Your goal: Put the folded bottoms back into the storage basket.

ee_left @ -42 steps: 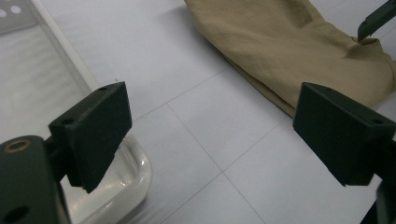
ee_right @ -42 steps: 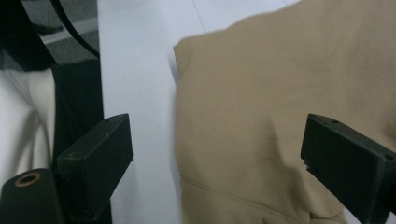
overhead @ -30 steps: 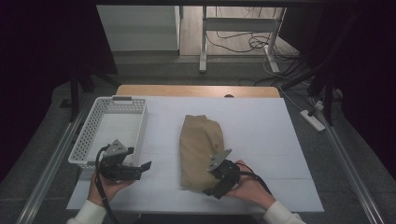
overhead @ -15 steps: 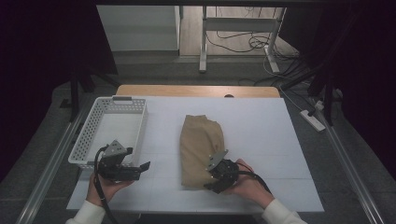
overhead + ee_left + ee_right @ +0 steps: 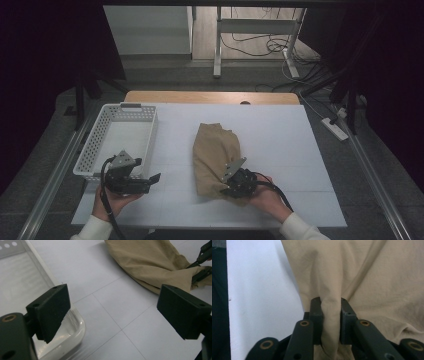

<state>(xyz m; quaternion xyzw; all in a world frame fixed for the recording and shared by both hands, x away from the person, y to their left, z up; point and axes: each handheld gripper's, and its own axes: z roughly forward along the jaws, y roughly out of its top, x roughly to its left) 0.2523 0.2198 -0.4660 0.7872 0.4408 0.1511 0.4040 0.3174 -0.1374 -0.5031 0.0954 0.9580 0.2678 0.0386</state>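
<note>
From above, your right tool (image 5: 235, 184) sits at the near edge of the tan cloth (image 5: 216, 152), which lies crumpled on the white desk (image 5: 280, 135) a little right of its middle. Your right hand (image 5: 265, 192) holds the tool low against the fabric. Your left tool (image 5: 142, 181) is held in your left hand (image 5: 112, 197) just in front of the near end of the white basket (image 5: 100, 145), which stands at the desk's left side, and it points toward the cloth but stays well apart from it.

In the left gripper view, your left tool (image 5: 112, 312) stands wide open with nothing between its jaws but bare desk. The basket's rim (image 5: 75, 326) runs beside one jaw, and the tan cloth (image 5: 150, 265) lies farther off, with the right tool (image 5: 201, 263) gripping its edge at the upper right.

In the right gripper view, your right tool (image 5: 330, 315) is closed on a raised fold of the tan cloth (image 5: 367, 277), the fabric pinched tight between the two jaws, with the rest spread out beyond. The white desk (image 5: 254, 302) shows to the left.
</note>
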